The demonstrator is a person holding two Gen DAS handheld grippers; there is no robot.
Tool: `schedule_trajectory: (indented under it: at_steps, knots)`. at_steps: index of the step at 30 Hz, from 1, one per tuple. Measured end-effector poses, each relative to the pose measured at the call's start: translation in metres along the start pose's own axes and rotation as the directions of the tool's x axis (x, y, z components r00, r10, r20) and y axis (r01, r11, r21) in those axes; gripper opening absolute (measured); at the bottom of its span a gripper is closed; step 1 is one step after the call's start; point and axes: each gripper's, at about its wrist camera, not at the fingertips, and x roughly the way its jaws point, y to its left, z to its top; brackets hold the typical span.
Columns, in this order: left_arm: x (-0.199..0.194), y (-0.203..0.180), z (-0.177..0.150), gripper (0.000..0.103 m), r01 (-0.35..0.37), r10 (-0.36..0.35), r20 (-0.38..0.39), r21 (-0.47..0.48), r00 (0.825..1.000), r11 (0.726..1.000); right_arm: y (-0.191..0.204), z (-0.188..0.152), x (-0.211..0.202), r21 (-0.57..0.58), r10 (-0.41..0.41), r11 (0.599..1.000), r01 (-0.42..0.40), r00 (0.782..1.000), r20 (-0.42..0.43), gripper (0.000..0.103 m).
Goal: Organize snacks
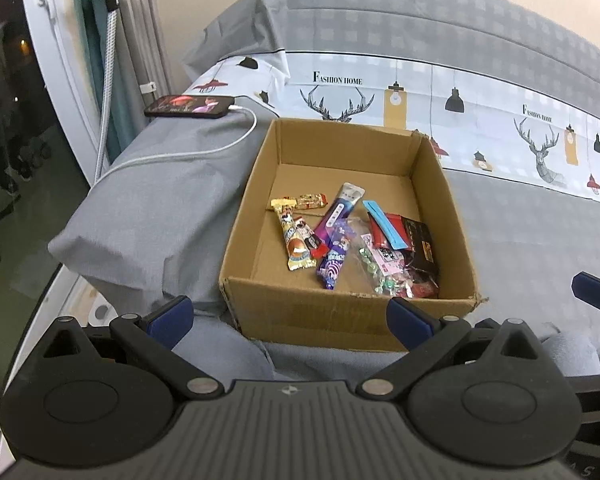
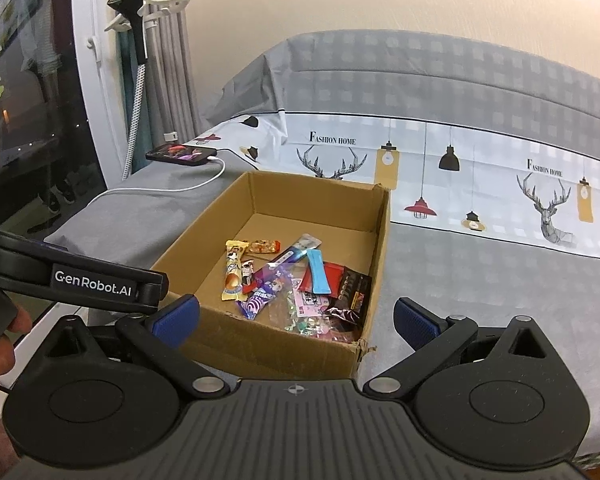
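An open cardboard box [image 1: 332, 312] stands on the grey bed and shows in the right wrist view [image 2: 268, 348] too. Several wrapped snacks lie inside: a gold bar [image 1: 294, 236], a purple packet [image 1: 334, 256], a blue stick [image 1: 384, 224], a black packet [image 1: 420, 246], a clear bag of candies [image 1: 376, 270]. My left gripper [image 1: 290, 316] is open and empty, in front of the box's near wall. My right gripper [image 2: 296, 318] is open and empty, near the box's near right corner. The left gripper's body [image 2: 72, 276] shows at the left of the right wrist view.
A phone [image 1: 190, 107] on a white charging cable [image 1: 204, 148] lies on a grey pillow left of the box. A patterned sheet with deer prints [image 1: 420, 100] and a grey checked quilt lie behind. A window and curtain stand at the left.
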Motion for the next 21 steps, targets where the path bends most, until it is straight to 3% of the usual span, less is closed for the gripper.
schedule_trajectory:
  at_steps: [8, 21]
  knots:
    - [-0.005, 0.006, -0.004, 0.103, -0.039, 0.039, 0.004, -0.012, 0.999, 0.999, 0.007, -0.002, -0.009, -0.011, -0.003, 1.0, 0.003, 1.0, 0.015, 0.103]
    - [-0.004, 0.005, -0.009, 0.103, -0.058, 0.058, 0.009, 0.061, 0.998, 0.996, 0.012, -0.003, -0.011, -0.018, -0.006, 1.0, 0.007, 1.0, 0.023, 0.103]
